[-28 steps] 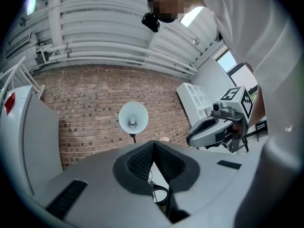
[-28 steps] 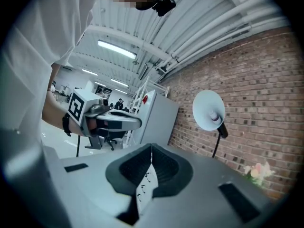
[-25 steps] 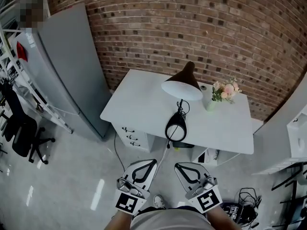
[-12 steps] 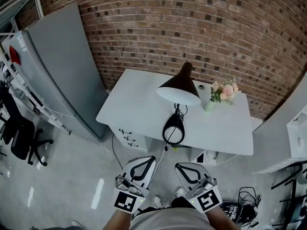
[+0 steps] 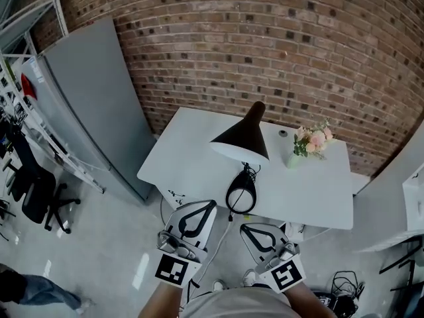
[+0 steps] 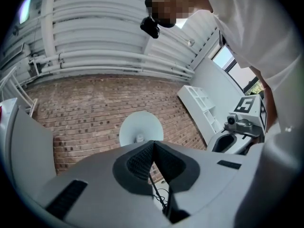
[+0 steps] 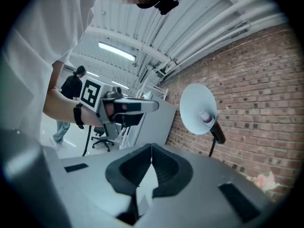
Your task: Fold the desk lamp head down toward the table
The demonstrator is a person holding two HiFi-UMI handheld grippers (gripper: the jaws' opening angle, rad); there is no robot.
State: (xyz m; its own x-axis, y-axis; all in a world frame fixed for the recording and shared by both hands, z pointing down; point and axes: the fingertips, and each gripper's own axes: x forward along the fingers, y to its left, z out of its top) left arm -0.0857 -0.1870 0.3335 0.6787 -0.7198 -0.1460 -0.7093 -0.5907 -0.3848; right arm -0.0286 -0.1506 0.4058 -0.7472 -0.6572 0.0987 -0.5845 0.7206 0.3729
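- Your left gripper [image 5: 212,204] and right gripper [image 5: 244,228] both sit on the near side of the white table [image 5: 185,154], well apart from the lamp's head.
- Each gripper's fingers are pressed together, tip to tip, pinching nothing.
- The desk lamp [image 5: 242,138] stands at the table's near edge, about midway along it. Its dark cone shade is up on the stem, and the pale inside faces you (both gripper views look straight into it).
- Its round base [image 5: 241,197] rests right at the near edge, in line between your two grippers.
- A cord [image 5: 222,234] drops from the base over the near edge and hangs down between the grippers, closer to the left one.
- A small vase of pink flowers [image 5: 310,143] stands right of the shade, near the table's far right corner.
- A tall grey cabinet [image 5: 93,98] stands just beside the table's left end, with a white rack [image 5: 40,131] and a black office chair [image 5: 36,194] further left.
- A brick wall [image 5: 265,38] runs behind the table's far side.
- Another person's legs [image 5: 30,290] show on the floor at the near left.
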